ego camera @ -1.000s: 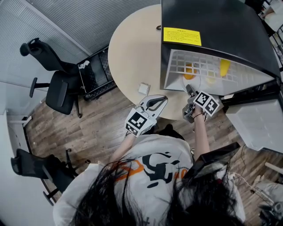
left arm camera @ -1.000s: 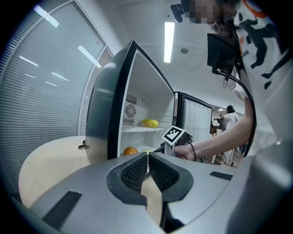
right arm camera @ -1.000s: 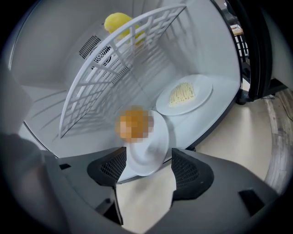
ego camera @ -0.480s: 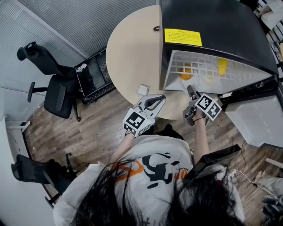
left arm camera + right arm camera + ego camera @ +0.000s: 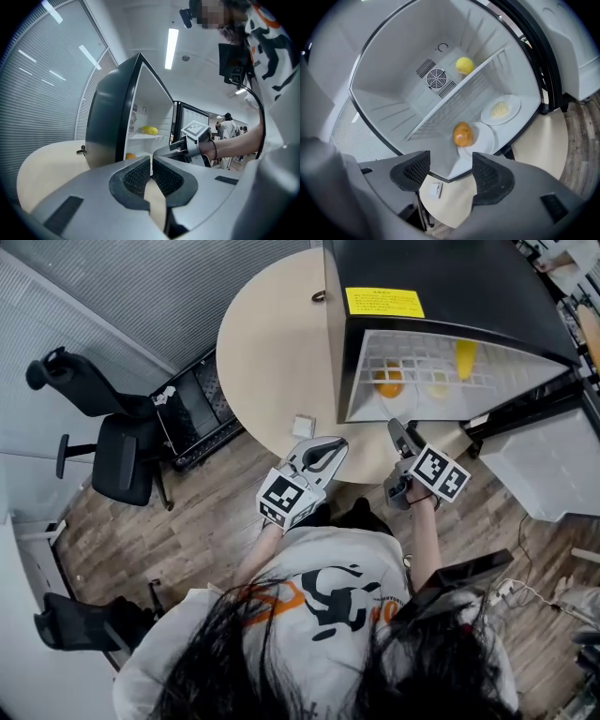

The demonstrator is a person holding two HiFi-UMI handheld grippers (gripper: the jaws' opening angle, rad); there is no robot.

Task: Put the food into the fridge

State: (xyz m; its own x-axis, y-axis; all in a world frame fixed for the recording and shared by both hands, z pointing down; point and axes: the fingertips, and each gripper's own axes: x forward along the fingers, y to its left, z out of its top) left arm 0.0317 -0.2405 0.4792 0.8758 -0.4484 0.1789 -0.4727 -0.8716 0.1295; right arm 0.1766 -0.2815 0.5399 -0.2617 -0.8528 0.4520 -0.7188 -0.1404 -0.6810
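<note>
A black mini fridge (image 5: 441,277) stands open on the round beige table (image 5: 272,343). Inside, an orange fruit (image 5: 462,134) lies on a white plate (image 5: 483,138) on the fridge floor. Beside it is a second plate with pale food (image 5: 500,109). A yellow fruit (image 5: 464,65) rests on the wire shelf (image 5: 454,105). My right gripper (image 5: 451,171) is open and empty, just outside the fridge mouth, pointing at the orange fruit. My left gripper (image 5: 151,171) is shut on nothing, low at the table's near edge (image 5: 339,443), left of the right gripper (image 5: 393,427).
The white inside of the fridge door (image 5: 562,474) swings out to the right. A small white card (image 5: 303,426) lies on the table near its front edge, and a small dark item (image 5: 319,296) beside the fridge. Black office chairs (image 5: 112,446) and a black rack (image 5: 192,413) stand left.
My right gripper has drawn back a little from the fridge opening, empty. The head view has shifted slightly. The left gripper has hardly moved.
</note>
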